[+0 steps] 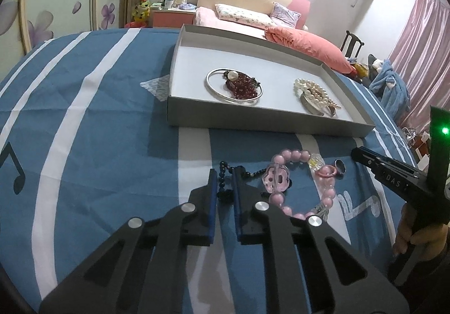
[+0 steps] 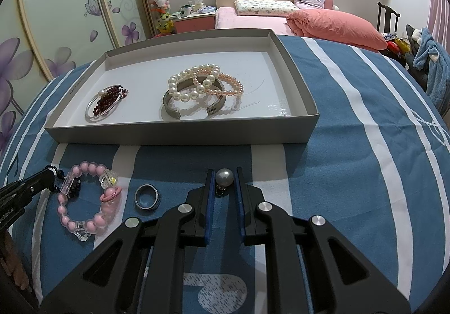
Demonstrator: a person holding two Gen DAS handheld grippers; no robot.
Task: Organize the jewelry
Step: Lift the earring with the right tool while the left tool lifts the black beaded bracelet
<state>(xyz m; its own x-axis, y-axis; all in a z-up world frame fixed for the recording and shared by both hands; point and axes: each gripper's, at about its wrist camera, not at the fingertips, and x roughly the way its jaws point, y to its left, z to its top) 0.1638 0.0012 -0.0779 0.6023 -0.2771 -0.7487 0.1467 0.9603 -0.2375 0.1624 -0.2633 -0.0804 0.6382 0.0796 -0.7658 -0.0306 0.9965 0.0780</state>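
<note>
While our right tool [image 2: 224, 173] clamps the round grey pearl pendant [image 2: 224, 176] above the blue-and-white striped cloth [image 2: 351, 145], our left tool [image 1: 224, 176] pinches the dark beaded strand [image 1: 223, 187], near the shallow grey cardboard tray [image 2: 180, 135].

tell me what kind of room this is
Most likely a bedroom in a home. Behind the grey tray of jewelry stands a bed with a pink quilt, beside a bedside cabinet and a wardrobe with flower-painted doors.
</note>
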